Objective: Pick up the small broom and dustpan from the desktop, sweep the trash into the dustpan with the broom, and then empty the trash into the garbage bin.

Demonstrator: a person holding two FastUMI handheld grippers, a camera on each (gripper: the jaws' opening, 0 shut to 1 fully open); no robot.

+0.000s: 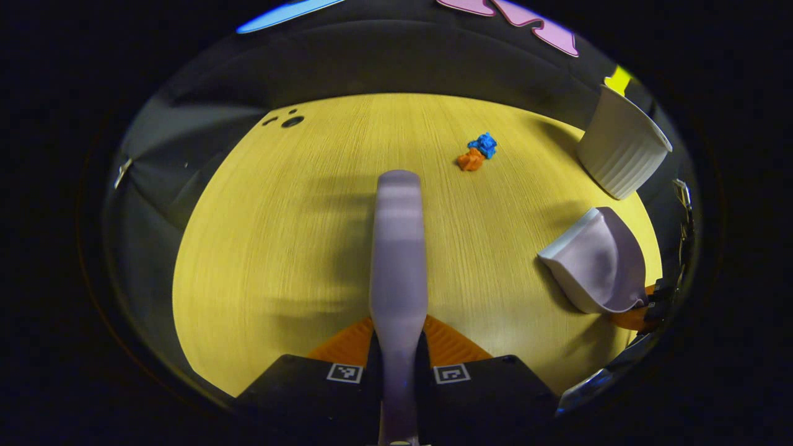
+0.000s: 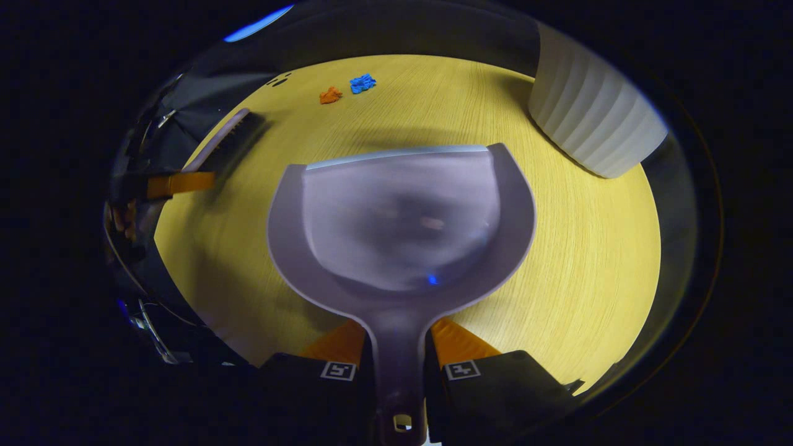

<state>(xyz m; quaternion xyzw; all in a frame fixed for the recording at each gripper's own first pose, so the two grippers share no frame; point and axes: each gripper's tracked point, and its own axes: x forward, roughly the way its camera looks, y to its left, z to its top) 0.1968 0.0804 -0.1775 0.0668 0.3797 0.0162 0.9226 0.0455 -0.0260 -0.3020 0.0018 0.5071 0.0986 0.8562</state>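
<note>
My left gripper is shut on the handle of the small lilac broom, which points away over the yellow desktop. Beyond it lie two scraps of trash, a blue one and an orange one. My right gripper is shut on the handle of the lilac dustpan, whose front lip faces the trash. In the right gripper view the blue scrap and orange scrap lie far ahead, and the broom shows at left with the left gripper. The dustpan also appears at right in the left gripper view.
A white ribbed garbage bin stands at the desk's far right corner; in the right gripper view the bin is ahead to the right. Small dark holes mark the desk's far left. Black cloth walls surround the desk.
</note>
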